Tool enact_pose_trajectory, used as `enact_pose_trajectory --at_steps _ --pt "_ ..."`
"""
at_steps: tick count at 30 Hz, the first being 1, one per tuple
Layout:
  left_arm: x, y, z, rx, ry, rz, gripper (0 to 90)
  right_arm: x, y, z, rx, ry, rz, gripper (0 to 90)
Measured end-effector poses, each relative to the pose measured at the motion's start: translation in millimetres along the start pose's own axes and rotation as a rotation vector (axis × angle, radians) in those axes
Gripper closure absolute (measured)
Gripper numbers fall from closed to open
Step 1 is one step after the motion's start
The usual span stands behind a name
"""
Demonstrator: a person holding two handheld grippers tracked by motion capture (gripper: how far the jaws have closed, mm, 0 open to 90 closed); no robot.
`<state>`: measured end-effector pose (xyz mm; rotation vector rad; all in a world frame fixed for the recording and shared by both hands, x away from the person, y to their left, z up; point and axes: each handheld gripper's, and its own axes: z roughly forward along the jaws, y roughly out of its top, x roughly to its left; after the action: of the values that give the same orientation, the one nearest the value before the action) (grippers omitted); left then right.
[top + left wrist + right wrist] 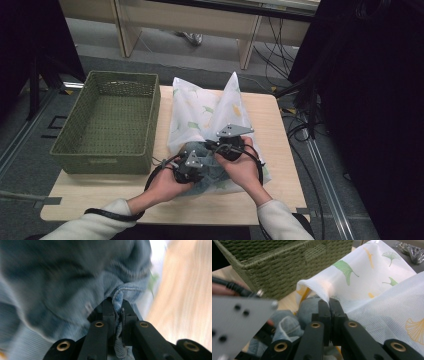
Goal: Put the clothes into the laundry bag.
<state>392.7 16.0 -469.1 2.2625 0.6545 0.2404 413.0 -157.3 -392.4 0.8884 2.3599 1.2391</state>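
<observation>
A white mesh bag [205, 115] printed with green and yellow leaves lies on the wooden table, its mouth toward me. A blue denim garment [212, 172] sits at that mouth, partly inside. My left gripper [192, 167] is shut on a fold of the denim garment [119, 301]. My right gripper [230, 145] is shut on the rim of the mesh bag [322, 287] and holds it up over the denim [287, 326]. The two grippers are close together above the garment.
A green woven basket [107, 120] stands at the table's left, right beside the bag. Table edges lie close on the right and near sides. Cables [300, 125] run along the floor at the right. The basket's wall [287, 267] is near my right gripper.
</observation>
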Motion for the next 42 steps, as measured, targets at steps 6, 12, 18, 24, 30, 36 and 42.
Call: enact_pose_trajectory --at_steps 6,12,18,24,30,36,42 --pt "4.2 14.6 -12.1 -0.107 0.042 -0.023 84.7 4.5 4.5 -4.1 -0.022 0.0 -0.002 90.0" --pt "7.5 25.1 -24.1 -0.168 0.066 -0.017 84.9 5.0 9.0 -9.6 -0.055 -0.006 0.003 90.0" --pt "13.3 29.1 -30.3 -0.196 0.087 -0.031 84.8 5.5 9.0 -8.4 -0.061 -0.005 0.008 90.0" --pt "15.0 31.1 -39.4 -0.242 0.118 -0.028 84.8 9.2 13.8 -9.5 -0.087 -0.004 -0.005 90.0" --pt "19.7 36.0 -50.1 -0.284 0.145 -0.036 84.8 12.4 21.4 -13.6 -0.121 0.008 -0.002 90.0" --pt "22.3 41.7 -58.8 -0.302 0.168 -0.031 84.8 13.7 32.0 -17.0 -0.153 0.007 -0.002 90.0" --pt "25.3 41.4 -50.9 -0.28 0.174 -0.029 84.7 12.6 32.9 -18.4 -0.16 0.025 0.012 90.0"
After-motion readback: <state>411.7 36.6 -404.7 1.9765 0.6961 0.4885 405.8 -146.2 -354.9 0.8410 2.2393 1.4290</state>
